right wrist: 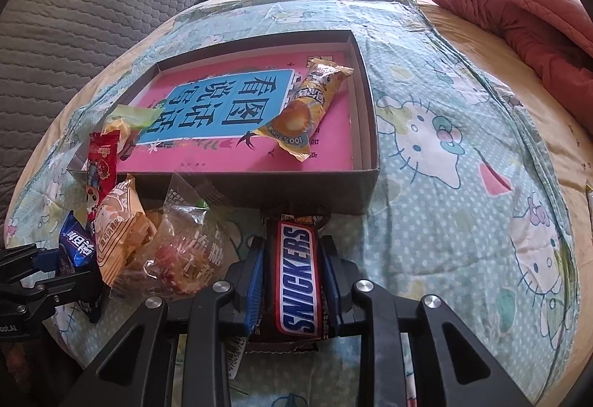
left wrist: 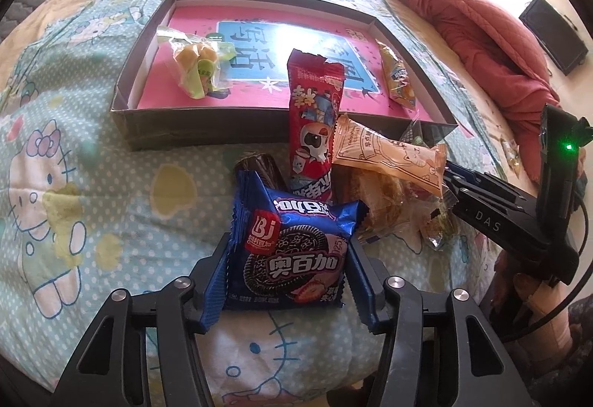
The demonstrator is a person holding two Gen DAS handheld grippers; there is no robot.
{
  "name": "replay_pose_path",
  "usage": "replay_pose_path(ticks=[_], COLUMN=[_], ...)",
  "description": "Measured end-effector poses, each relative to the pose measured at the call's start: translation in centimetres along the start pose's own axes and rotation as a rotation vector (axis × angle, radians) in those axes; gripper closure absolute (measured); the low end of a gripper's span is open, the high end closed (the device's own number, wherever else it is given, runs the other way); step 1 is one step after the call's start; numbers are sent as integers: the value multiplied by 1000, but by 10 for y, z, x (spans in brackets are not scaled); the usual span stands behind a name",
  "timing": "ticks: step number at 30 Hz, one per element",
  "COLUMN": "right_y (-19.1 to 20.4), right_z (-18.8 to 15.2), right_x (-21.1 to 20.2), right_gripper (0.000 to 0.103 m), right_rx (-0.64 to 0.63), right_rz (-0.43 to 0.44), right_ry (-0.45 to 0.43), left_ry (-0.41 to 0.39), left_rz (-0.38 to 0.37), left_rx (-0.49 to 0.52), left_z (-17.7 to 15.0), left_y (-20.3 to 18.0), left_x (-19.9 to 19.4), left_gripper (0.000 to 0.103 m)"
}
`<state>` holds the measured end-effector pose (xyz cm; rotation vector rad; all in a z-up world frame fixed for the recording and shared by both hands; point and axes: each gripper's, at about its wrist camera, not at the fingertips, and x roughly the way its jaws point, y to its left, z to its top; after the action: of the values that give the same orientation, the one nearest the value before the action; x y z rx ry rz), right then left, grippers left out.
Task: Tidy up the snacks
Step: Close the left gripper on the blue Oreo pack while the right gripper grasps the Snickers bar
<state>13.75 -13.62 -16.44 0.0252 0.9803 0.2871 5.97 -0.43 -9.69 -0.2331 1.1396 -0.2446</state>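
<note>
Snickers bar [right wrist: 299, 281] is clamped between the right gripper [right wrist: 292, 281] pads.
One blue cookie packet [left wrist: 292, 255] is gripped by the left gripper [left wrist: 287, 258]; two snacks are seen in the box [right wrist: 367, 162] ahead.

left gripper [left wrist: 285, 270]: black frame, blue pads with saw-tooth edges, round silver screws | right gripper [right wrist: 292, 281]: same black frame, blue pads, silver screws | seen from the left camera: white letters "DAS", small green light, thin black cable

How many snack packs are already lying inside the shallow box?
2. A green-and-clear pack lies at the left end of the box, and a yellow pack lies at its right end. The upright red pack outside could hide another.
</note>
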Motion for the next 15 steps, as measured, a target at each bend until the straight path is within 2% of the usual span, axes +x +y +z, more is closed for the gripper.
replay_pose_path(ticks=[15], right_y=[-6], right_z=[-5], right_x=[-10], right_gripper=[74], right_rx=[20], right_rz=[7], right_ry=[-1], left_ry=[11], left_rz=[-42], left_rx=[-36], left_z=[0], left_y=[14], left_x=[-9], left_gripper=[49])
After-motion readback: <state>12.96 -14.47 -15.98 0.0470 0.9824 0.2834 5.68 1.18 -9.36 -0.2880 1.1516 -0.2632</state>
